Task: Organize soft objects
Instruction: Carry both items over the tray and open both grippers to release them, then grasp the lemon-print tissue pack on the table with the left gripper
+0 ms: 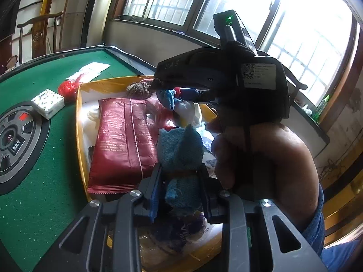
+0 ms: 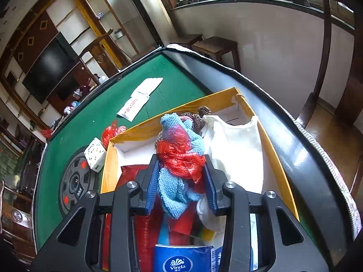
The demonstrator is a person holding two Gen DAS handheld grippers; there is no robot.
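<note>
My left gripper point(image 1: 180, 179) is shut on a light blue towel point(image 1: 179, 147) that bulges up between its fingers, low over a yellow box point(image 1: 79, 122) with a white inside. Just beyond it my right gripper point(image 1: 157, 85), carried by a person's hand point(image 1: 261, 158), points into the box from the right. In the right wrist view that gripper point(image 2: 181, 172) is shut on a bundle of blue cloth point(image 2: 174, 190) tangled with a red plastic bag point(image 2: 181, 156). The bundle hangs over the box point(image 2: 172, 111). The left gripper does not show in this view.
In the box lie a dark red packet point(image 1: 122, 140), a brown knitted piece point(image 2: 199, 117), a white cloth bag point(image 2: 233, 149) and a blue Vinda tissue pack point(image 2: 181, 260). On the green table point(image 1: 34, 181) sit a tissue pack point(image 1: 47, 103), a red bag point(image 1: 68, 88) and white sachets point(image 2: 140, 97).
</note>
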